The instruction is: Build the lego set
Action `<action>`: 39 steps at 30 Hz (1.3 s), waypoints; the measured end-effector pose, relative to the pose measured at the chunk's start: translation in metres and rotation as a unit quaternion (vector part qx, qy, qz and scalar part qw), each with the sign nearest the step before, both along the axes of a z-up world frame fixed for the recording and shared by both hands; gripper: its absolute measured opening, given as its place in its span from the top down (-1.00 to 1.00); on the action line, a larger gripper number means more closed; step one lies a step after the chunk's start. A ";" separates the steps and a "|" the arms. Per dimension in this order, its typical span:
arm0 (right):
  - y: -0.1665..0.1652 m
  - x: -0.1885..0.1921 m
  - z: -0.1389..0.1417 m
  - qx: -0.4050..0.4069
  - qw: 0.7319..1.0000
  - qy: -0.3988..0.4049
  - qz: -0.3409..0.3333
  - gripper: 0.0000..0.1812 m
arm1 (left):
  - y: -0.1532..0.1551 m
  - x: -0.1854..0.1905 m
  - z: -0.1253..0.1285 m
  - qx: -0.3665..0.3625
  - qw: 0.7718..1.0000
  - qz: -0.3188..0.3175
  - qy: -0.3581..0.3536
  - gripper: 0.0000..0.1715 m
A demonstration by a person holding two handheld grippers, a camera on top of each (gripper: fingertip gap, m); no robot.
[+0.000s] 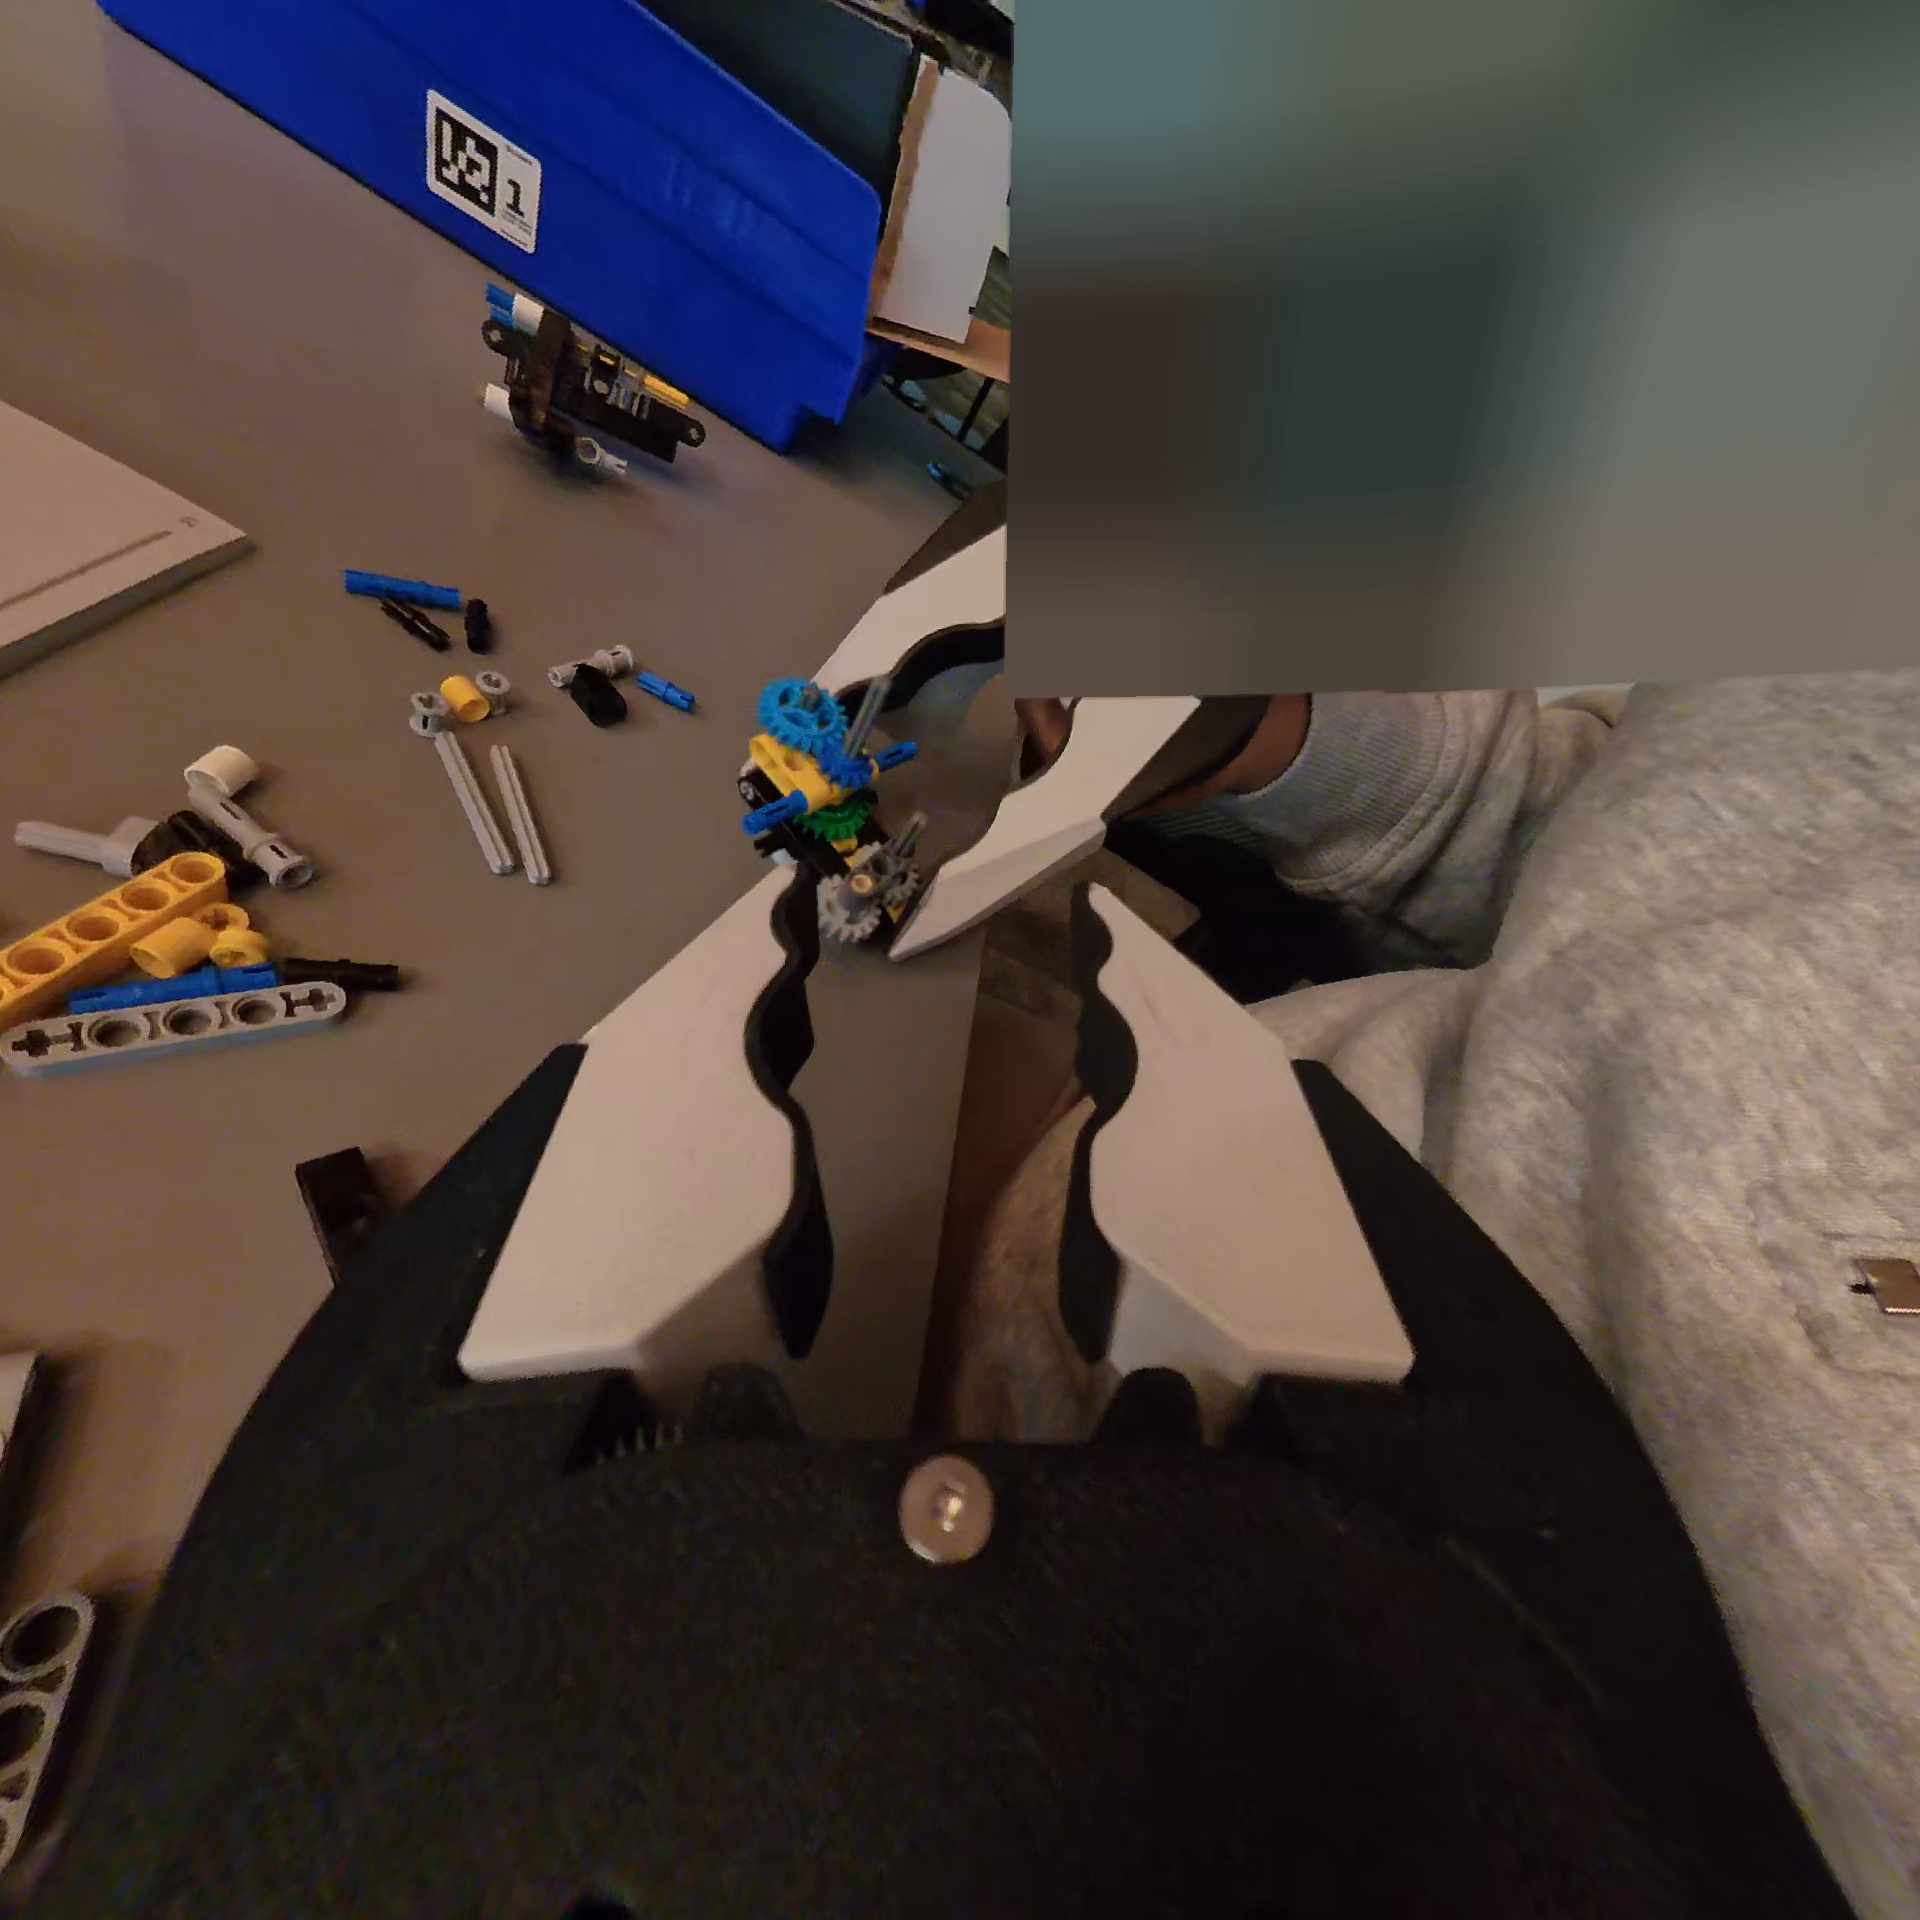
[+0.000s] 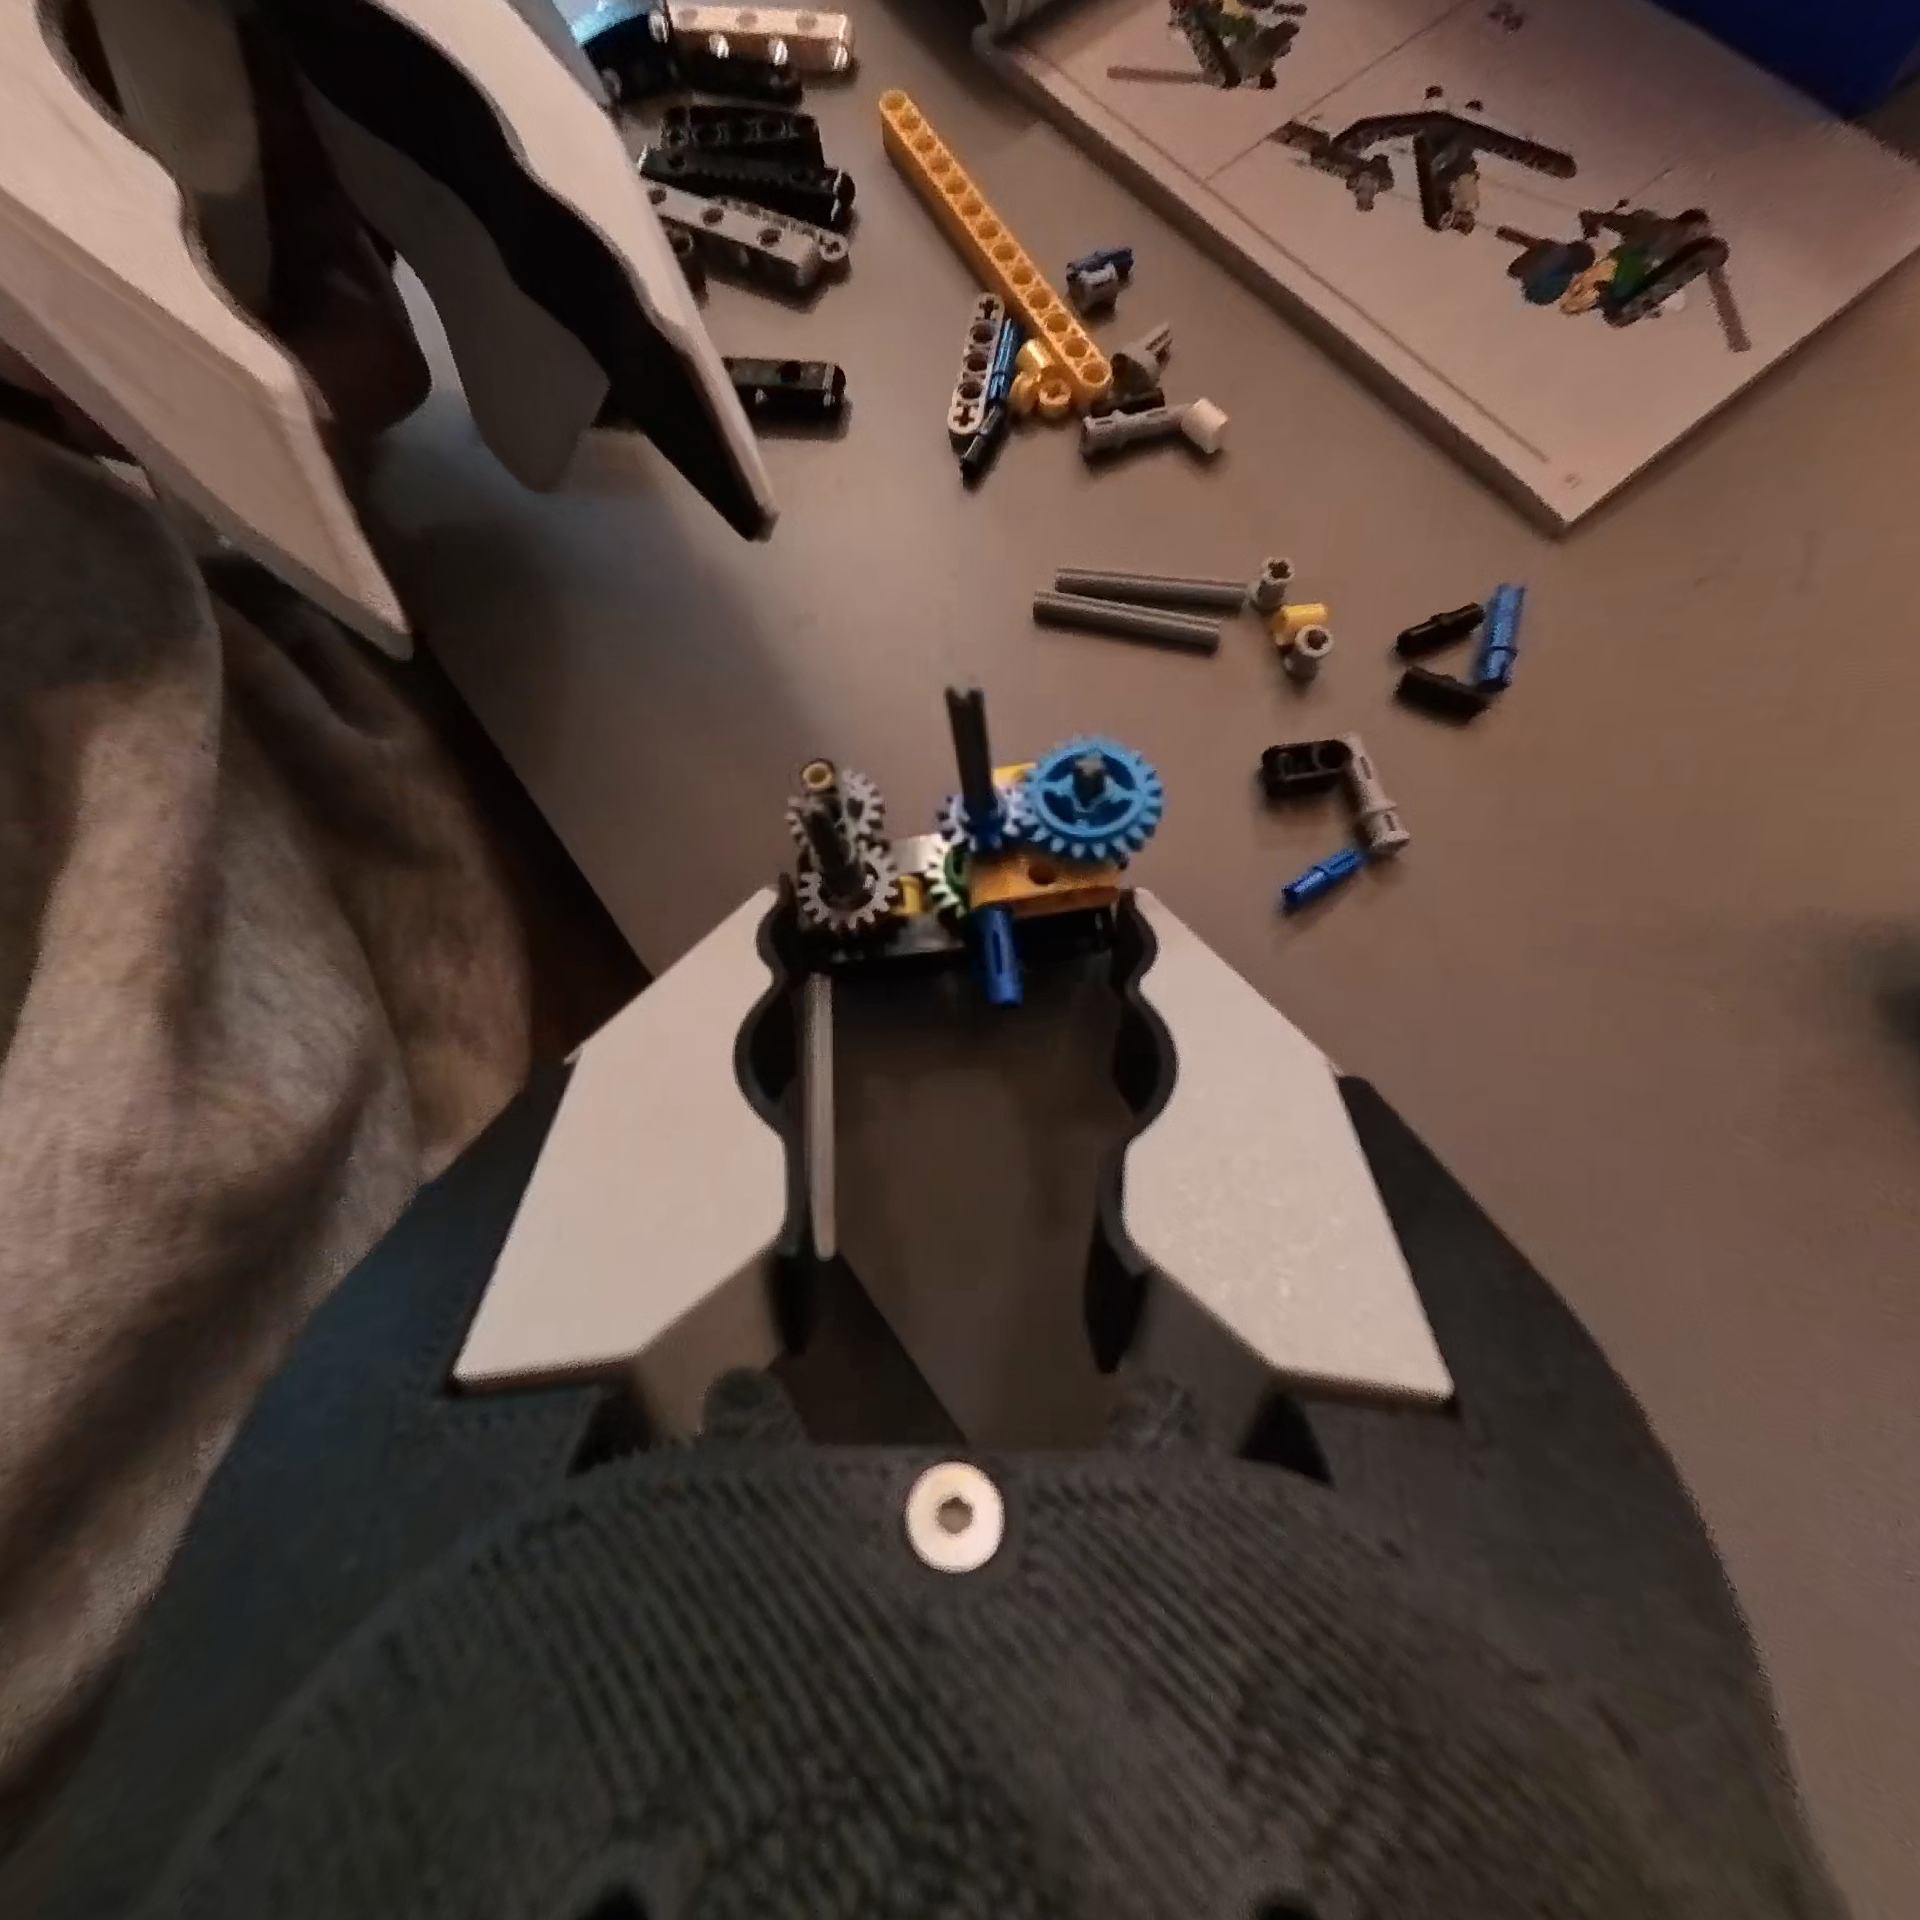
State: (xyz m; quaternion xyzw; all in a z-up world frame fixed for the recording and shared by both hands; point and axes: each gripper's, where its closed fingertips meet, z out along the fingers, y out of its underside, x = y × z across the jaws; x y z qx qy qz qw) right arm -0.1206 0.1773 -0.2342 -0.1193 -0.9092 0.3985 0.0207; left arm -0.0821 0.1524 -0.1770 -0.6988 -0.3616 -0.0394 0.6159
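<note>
A small gear assembly (image 2: 966, 862), with a blue gear, grey gears, a yellow block and blue pins, sits between my right gripper's (image 2: 954, 914) fingertips, which are shut on it just above the table. A grey axle (image 2: 821, 1122) runs back along the inside of the right gripper's left finger. In the left wrist view the assembly (image 1: 821, 800) shows held by the right gripper, which comes in from the upper right. My left gripper (image 1: 935, 894) is open and empty, its left fingertip right beside the assembly's grey gear (image 1: 857, 909). In the right wrist view the left gripper (image 2: 665, 447) hangs at the upper left.
Loose parts lie on the grey table: a yellow beam (image 2: 987, 239), two grey axles (image 1: 494, 800), pins and connectors (image 1: 592, 686). A black sub-assembly (image 1: 582, 384) stands by a blue bin (image 1: 623, 187). An instruction booklet (image 2: 1403, 239) lies open. A person's grey sleeve (image 1: 1610, 987) is close. Left tips to right tips: about 8 cm.
</note>
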 end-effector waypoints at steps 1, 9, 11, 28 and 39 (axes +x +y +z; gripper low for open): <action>0.001 0.001 -0.001 0.005 1.000 0.006 0.003 0.34 | 0.000 0.000 -0.001 -0.002 1.000 -0.001 0.000 0.46; 0.009 0.004 -0.001 0.012 0.999 0.025 0.016 0.27 | 0.011 -0.002 -0.008 -0.014 1.000 -0.016 -0.021 0.45; 0.010 0.004 -0.001 0.012 0.999 0.028 0.020 0.27 | 0.015 -0.003 -0.010 -0.018 0.999 -0.020 -0.028 0.44; -0.026 -0.011 -0.002 -0.005 0.999 0.031 -0.003 0.36 | -0.012 -0.019 0.005 -0.008 0.998 0.054 0.014 0.42; -0.040 -0.019 -0.002 -0.010 0.999 0.030 -0.016 0.34 | -0.026 -0.022 0.006 0.019 0.997 0.072 0.003 0.41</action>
